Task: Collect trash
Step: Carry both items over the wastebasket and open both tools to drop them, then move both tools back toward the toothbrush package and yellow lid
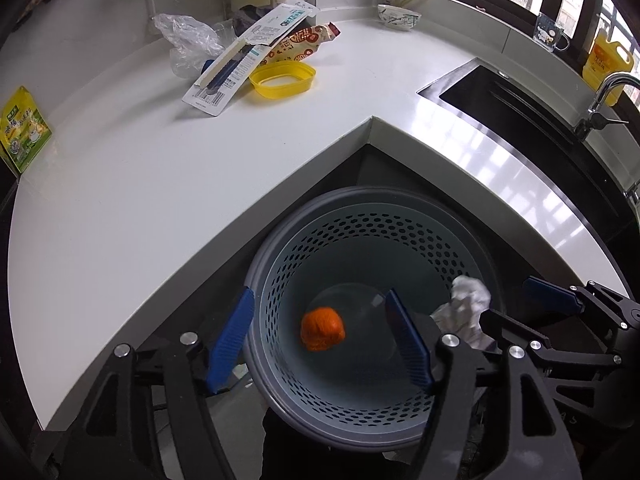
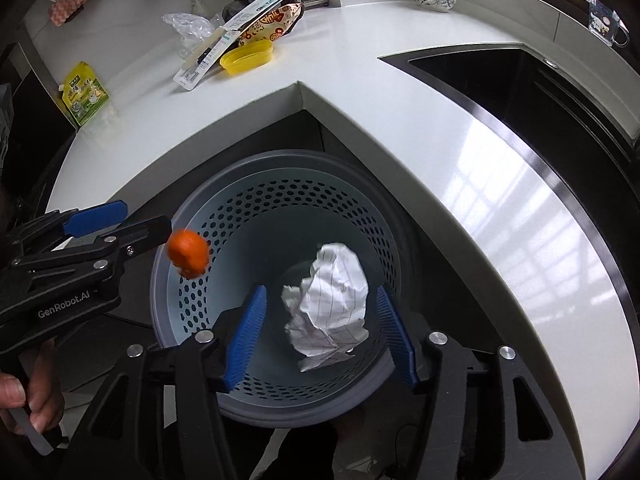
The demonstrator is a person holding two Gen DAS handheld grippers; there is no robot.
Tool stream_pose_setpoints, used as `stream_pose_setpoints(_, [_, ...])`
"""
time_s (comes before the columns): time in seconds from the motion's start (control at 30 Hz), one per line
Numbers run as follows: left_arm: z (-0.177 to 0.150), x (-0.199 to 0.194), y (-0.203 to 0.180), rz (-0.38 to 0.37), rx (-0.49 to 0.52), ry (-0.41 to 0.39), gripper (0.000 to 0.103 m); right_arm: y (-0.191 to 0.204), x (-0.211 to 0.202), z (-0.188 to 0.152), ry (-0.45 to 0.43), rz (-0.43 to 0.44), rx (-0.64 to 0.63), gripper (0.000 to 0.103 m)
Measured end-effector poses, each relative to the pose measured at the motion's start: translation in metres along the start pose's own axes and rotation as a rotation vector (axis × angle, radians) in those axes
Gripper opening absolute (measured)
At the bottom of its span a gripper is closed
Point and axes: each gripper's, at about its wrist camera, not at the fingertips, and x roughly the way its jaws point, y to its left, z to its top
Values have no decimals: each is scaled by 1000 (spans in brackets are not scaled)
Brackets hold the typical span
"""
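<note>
Where ribbed gripper (image 2: 320, 336) pads gape, crumpled paper (image 2: 332, 304) overhangs perforated bin (image 2: 240, 216).

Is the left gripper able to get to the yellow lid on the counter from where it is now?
Probably yes. The left gripper is open over the bin, and the yellow lid sits uncovered on the counter with bare surface before it, though it needs a forward reach.

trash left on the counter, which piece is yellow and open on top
The yellow plastic tub, an empty oval tray beside the long cardboard package. The clear plastic bag and printed snack bag are not yellow.
</note>
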Motion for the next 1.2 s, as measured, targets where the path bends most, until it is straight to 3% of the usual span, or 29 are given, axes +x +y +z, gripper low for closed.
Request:
stream_pose_setpoints(0.63, [5,-26,-1,44,-6,-27,67,-8,-13,-4,-1,5,24,59])
stream_pose_setpoints(1.2, [36,-80,-1,97,-36,-138,68,-17,-70,26,-147,21,-14,59])
